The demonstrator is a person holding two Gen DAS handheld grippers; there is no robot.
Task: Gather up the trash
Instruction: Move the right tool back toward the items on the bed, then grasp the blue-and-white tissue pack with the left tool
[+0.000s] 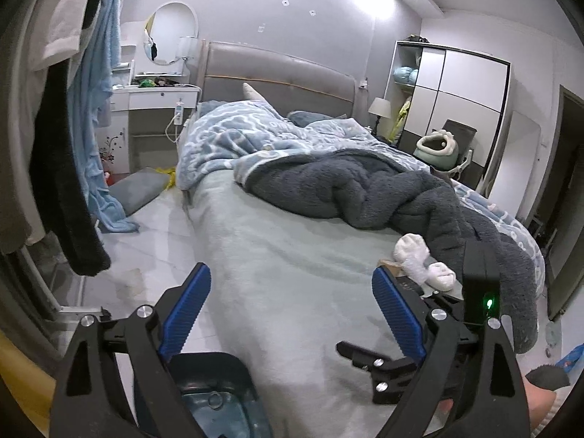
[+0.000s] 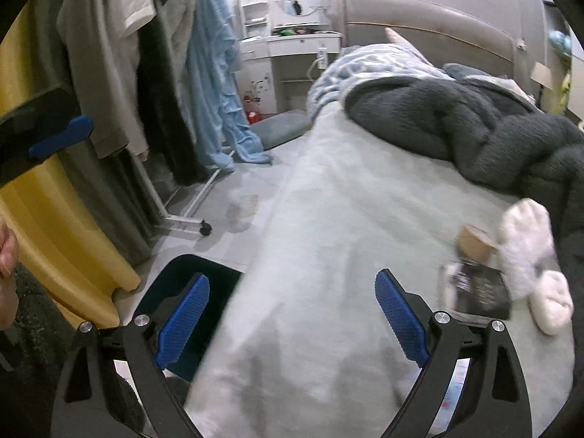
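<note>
At the far left a yellow curtain [image 2: 54, 219] hangs beside a wheeled clothes rack [image 2: 182, 215] loaded with a beige shirt [image 2: 124, 54], a dark garment [image 1: 69, 200] and a fluffy light blue robe [image 1: 96, 116] whose hem trails onto the pale tiled floor [image 1: 157, 226]. Low at the bedside stands a dark blue bin [image 2: 182, 277], its open mouth partly hidden behind the grippers' fingers. Behind the rack sits a white dressing table [image 1: 153, 98] with a round mirror [image 1: 171, 33] above it, and a grey cushion [image 1: 137, 188] lies on the floor in front of it. The left gripper [image 1: 292, 314] is spread wide and holds nothing, hovering above the near end of the bed [image 1: 277, 248], which is covered by a pale green sheet. The right gripper [image 2: 292, 321] is likewise splayed wide and empty over the same sheet. Further up the bed a patterned blue blanket [image 1: 233, 135] and a dark grey fleece blanket [image 1: 365, 189] lie rumpled below the padded headboard [image 1: 277, 76]. On the sheet to the right lie the pieces of trash: a brown cardboard piece [image 2: 476, 242] touching a dark printed packet [image 2: 481, 292], both just beside a white plush toy [image 2: 529, 255] and apart from either gripper. At the far right stands a white wardrobe [image 1: 463, 98], with a bedside lamp [image 1: 379, 109] near it.
</note>
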